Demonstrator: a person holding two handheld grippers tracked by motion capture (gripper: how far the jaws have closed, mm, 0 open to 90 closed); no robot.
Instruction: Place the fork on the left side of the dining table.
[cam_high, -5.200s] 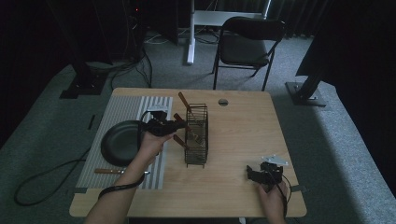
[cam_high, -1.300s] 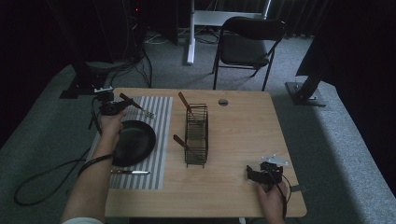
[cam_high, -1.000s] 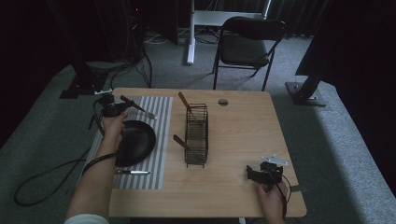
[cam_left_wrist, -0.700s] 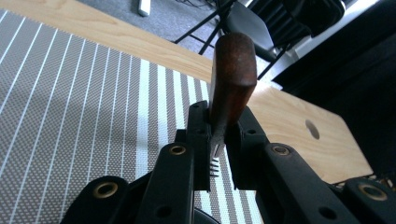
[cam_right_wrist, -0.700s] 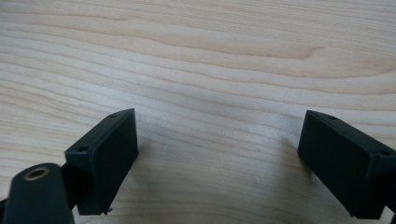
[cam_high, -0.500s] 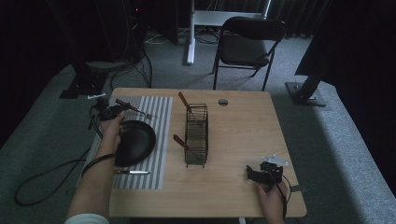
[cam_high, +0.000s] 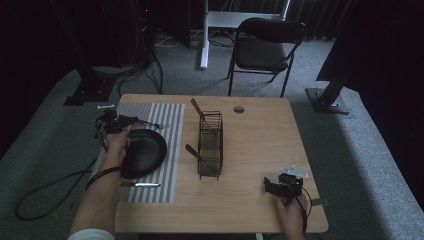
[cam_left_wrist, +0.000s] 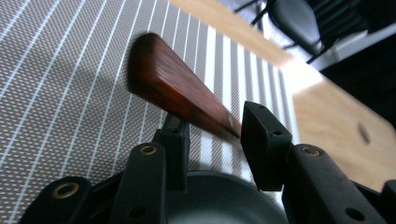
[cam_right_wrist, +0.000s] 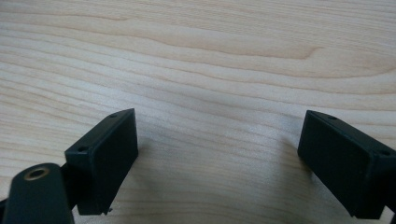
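dim room, grey carpet, a black chair (cam_high: 267, 42) behind a pale wooden table (cam_high: 260, 150) with a striped mat (cam_high: 165, 120) on its left side. on the mat sit a black pan (cam_high: 145, 152) and, nearer the person, a small knife (cam_high: 140, 185). a wire rack (cam_high: 210, 145) stands mid-table with 2 wooden handles poking from it.

the left gripper (cam_high: 112, 122) is at the mat's far left corner, just beyond the pan's rim. in the left gripper view its jaws have just been opening, and a utensil with a red-brown wooden handle (cam_left_wrist: 182, 98) lies between them, slanting away over the mat. a gap shows on at least 1 side, so the pads no longer seem to clamp it: the grip looks released, with the utensil being laid down beside the pan.

the right gripper (cam_high: 280, 186) rests near the table's front right, jaws spread wide over bare wood and holding nothing.

risk, as a guess: if the handle is not yet fully resting on the mat, it could roll or tip against the pan's rim. pulling the left gripper back at an angle could also snag the handle on a pad and drag it off the mat's edge.
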